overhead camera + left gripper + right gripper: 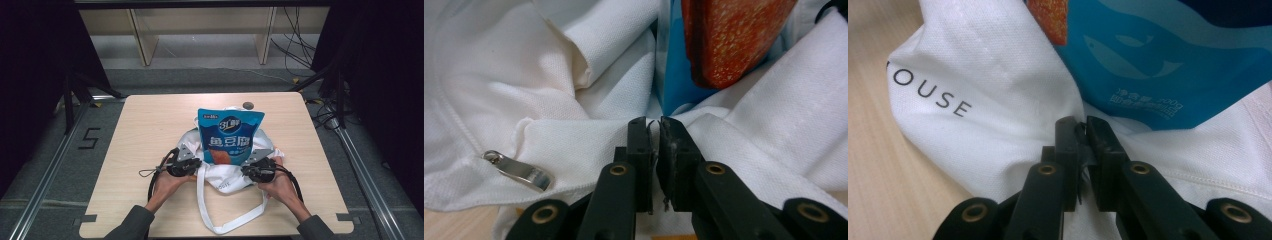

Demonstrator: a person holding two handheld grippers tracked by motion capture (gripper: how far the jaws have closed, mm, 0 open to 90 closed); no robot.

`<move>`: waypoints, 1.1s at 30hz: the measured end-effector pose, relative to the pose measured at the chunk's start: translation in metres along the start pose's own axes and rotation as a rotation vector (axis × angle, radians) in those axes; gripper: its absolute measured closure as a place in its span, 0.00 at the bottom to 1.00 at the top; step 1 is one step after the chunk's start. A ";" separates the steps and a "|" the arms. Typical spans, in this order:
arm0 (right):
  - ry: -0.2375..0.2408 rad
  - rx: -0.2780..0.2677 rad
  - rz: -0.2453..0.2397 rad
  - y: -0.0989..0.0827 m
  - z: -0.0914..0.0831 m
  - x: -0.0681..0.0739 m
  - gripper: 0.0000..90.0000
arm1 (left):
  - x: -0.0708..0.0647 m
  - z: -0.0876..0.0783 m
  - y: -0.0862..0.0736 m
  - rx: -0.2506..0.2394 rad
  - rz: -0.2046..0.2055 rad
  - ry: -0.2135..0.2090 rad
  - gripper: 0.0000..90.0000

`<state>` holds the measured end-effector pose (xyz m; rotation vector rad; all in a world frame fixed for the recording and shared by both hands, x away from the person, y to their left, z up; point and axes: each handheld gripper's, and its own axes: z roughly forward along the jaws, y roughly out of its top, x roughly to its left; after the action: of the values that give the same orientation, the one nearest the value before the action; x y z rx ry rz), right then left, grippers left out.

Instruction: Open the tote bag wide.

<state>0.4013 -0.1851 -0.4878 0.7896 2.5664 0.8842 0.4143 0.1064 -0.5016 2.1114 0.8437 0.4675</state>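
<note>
A blue snack pouch (229, 135) with a fish picture stands upright inside a white cloth tote bag (225, 179) in the middle of the table. My left gripper (196, 164) is at the bag's left rim and my right gripper (245, 171) at its right rim. In the left gripper view the jaws (655, 125) are shut on a fold of the white cloth (574, 140), just below the pouch (674, 85). The right gripper view shows the same: jaws (1082, 125) pinched on the cloth (983, 75) under the pouch's corner (1168, 60).
The bag's long strap (235, 225) loops toward the near edge of the wooden table (150, 130). A small metal clip (519, 170) lies on the cloth by my left jaws. A dark round spot (248, 105) marks the table's far edge. Wooden shelving (200, 30) stands beyond.
</note>
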 end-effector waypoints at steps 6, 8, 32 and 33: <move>0.016 -0.026 0.035 0.002 0.005 -0.006 0.94 | 0.007 0.006 0.002 -0.008 0.010 0.014 0.93; 0.002 -0.032 0.040 0.003 0.007 -0.007 0.94 | 0.009 0.007 0.003 -0.003 0.006 0.011 0.93; 0.036 -0.179 0.177 0.000 -0.039 -0.023 0.51 | 0.009 -0.041 0.013 -0.094 -0.141 -0.030 0.45; 0.033 -0.180 0.175 0.000 -0.042 -0.024 0.51 | 0.007 -0.044 0.013 -0.089 -0.129 -0.024 0.44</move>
<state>0.4015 -0.2188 -0.4536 0.9622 2.4297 1.1707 0.3997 0.1293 -0.4645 1.9644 0.9226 0.4036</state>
